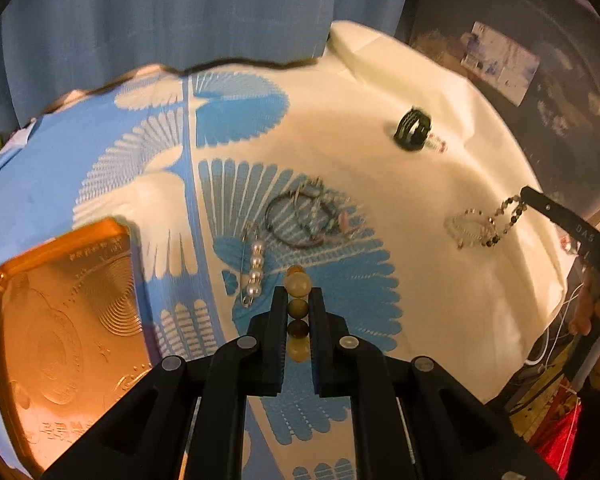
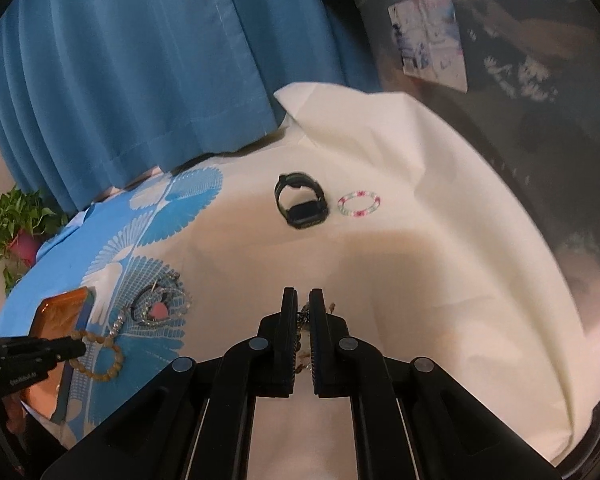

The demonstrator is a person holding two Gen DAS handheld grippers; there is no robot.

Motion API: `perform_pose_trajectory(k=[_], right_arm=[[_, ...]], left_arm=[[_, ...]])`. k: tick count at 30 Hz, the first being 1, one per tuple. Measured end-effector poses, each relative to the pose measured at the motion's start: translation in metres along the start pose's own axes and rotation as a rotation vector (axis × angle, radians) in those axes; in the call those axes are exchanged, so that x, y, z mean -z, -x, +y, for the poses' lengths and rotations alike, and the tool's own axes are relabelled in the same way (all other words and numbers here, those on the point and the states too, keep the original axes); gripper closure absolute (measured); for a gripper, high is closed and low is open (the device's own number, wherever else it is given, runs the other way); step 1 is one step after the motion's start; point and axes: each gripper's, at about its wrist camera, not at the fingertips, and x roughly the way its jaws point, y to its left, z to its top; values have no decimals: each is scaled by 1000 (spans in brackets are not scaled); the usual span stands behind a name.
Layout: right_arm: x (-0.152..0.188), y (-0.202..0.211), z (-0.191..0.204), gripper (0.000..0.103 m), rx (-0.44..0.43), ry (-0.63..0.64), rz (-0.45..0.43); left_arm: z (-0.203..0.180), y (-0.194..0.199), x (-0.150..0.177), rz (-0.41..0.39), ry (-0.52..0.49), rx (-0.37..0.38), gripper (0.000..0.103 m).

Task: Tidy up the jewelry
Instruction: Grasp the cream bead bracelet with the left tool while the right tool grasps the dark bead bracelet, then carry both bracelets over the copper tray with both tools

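Observation:
My left gripper (image 1: pixel 298 294) is shut on a bracelet of round tan and brown beads (image 1: pixel 298 284), held just above the blue-patterned cloth. The same bracelet (image 2: pixel 106 358) hangs as a loop from the left gripper (image 2: pixel 81 348) in the right wrist view. My right gripper (image 2: pixel 304 300) is shut on a strand of small grey and clear beads (image 2: pixel 302 322), mostly hidden between its fingers. That strand (image 1: pixel 480 224) droops from the right gripper (image 1: pixel 525 195) onto the white cloth. An orange tray (image 1: pixel 60 320) lies left of the left gripper.
A pearl pin (image 1: pixel 255 272) and a heap of bangles (image 1: pixel 304 216) lie on the blue pattern. A black watch (image 2: pixel 302 204) and a pink-and-green bead ring (image 2: pixel 359 204) sit on the white cloth. A blue curtain (image 2: pixel 140 60) hangs behind; a potted plant (image 2: pixel 16 220) stands far left.

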Motion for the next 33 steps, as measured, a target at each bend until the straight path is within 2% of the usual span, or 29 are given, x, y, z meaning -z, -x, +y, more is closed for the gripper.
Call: perform_pose_trajectory(k=[7, 19, 27, 33], right_arm=[[-15, 29, 0, 97, -19, -17, -52], [-25, 83, 37, 97, -22, 45, -97], [-3, 131, 74, 97, -59, 74, -109], [34, 152, 110, 97, -79, 96, -69]], left_arm=[[-8, 31, -6, -51, -9, 30, 95], [-10, 85, 6, -116, -17, 58, 95], [2, 135, 37, -167, -15, 45, 95], [13, 167, 73, -190, -7, 25, 95]])
